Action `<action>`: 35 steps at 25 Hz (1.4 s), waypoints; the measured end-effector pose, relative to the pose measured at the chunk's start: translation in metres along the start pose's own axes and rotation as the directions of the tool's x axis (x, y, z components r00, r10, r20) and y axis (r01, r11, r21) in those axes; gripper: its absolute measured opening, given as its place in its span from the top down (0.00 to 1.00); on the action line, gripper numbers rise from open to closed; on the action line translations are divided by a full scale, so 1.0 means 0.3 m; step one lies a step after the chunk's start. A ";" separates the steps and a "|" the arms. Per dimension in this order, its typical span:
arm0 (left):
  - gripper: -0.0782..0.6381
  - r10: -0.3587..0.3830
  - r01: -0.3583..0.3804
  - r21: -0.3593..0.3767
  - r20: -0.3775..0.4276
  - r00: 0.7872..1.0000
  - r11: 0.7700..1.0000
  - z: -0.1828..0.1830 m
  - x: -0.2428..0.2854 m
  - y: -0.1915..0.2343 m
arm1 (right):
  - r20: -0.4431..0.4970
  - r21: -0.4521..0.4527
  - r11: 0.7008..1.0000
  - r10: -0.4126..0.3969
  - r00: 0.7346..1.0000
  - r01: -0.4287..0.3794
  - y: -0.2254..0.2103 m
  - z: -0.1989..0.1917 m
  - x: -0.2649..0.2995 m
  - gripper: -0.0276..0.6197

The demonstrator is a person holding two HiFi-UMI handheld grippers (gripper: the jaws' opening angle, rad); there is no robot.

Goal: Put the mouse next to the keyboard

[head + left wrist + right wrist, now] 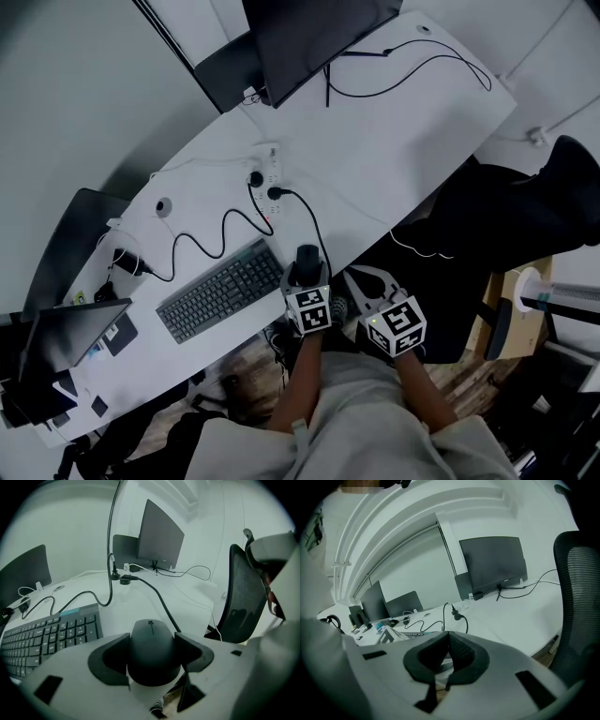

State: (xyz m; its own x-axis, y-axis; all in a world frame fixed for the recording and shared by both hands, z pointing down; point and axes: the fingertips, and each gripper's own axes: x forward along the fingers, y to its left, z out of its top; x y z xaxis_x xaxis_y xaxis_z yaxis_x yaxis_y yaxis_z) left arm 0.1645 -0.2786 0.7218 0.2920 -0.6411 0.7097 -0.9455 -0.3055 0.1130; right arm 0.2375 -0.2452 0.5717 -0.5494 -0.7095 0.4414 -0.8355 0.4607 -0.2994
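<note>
Grips mouse [153,645] in left gripper [153,638] at desk's [394,141] near edge, beside keyboard [221,291]; holds right gripper [448,635] closed, empty.

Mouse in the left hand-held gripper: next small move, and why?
Probably lower it onto the desk and open the jaws: the left hand-held gripper is shut on the mouse at the desk's near edge, already beside the right end of the keyboard.

A black mouse [152,656], clamped in my left claw [152,641], sits at the worktop [394,159] edge, just right of the dark keyboard [221,291].
</note>
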 end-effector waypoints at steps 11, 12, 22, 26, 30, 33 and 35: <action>0.47 0.010 -0.010 0.006 -0.017 1.000 1.000 -0.019 0.016 -0.011 | 0.002 0.031 0.999 -0.017 1.000 0.017 -0.017 -0.038 -0.028 0.95; 0.46 0.008 -0.008 0.010 -0.013 1.000 1.000 -0.016 0.012 -0.009 | 0.005 0.041 0.999 -0.023 1.000 0.023 -0.018 -0.044 -0.033 0.94; 0.46 -0.026 0.022 0.053 0.080 0.996 0.998 0.041 -0.137 -0.004 | 0.033 0.039 0.999 -0.031 0.999 0.029 0.074 -0.067 -0.077 0.95; 0.47 -0.035 0.033 0.014 0.140 0.990 0.999 0.060 -0.282 0.020 | 0.035 0.039 0.999 -0.023 0.999 0.022 0.126 -0.091 -0.106 0.95; 0.47 -0.025 0.026 -0.001 0.200 0.979 1.000 0.051 -0.456 0.084 | 0.045 0.055 0.998 -0.030 0.999 0.027 0.179 -0.105 -0.127 0.95; 0.47 -0.015 0.023 -0.030 0.250 0.968 0.999 0.027 -0.589 0.149 | 0.047 0.034 0.999 -0.008 0.999 0.006 0.255 -0.110 -0.139 0.95; 0.47 -0.017 0.038 -0.066 0.296 0.955 0.997 0.015 -0.672 0.192 | 0.046 0.013 1.000 0.014 0.999 -0.015 0.312 -0.117 -0.143 0.95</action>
State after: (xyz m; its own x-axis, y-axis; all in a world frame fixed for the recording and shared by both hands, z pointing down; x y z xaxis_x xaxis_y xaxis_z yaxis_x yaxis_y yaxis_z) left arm 0.0518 -0.1701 0.5819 0.3377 -0.8154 0.4702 -0.9411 -0.2825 0.1859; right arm 0.1825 -0.1531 0.5544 -0.5602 -0.7267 0.3976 -0.8271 0.4644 -0.3166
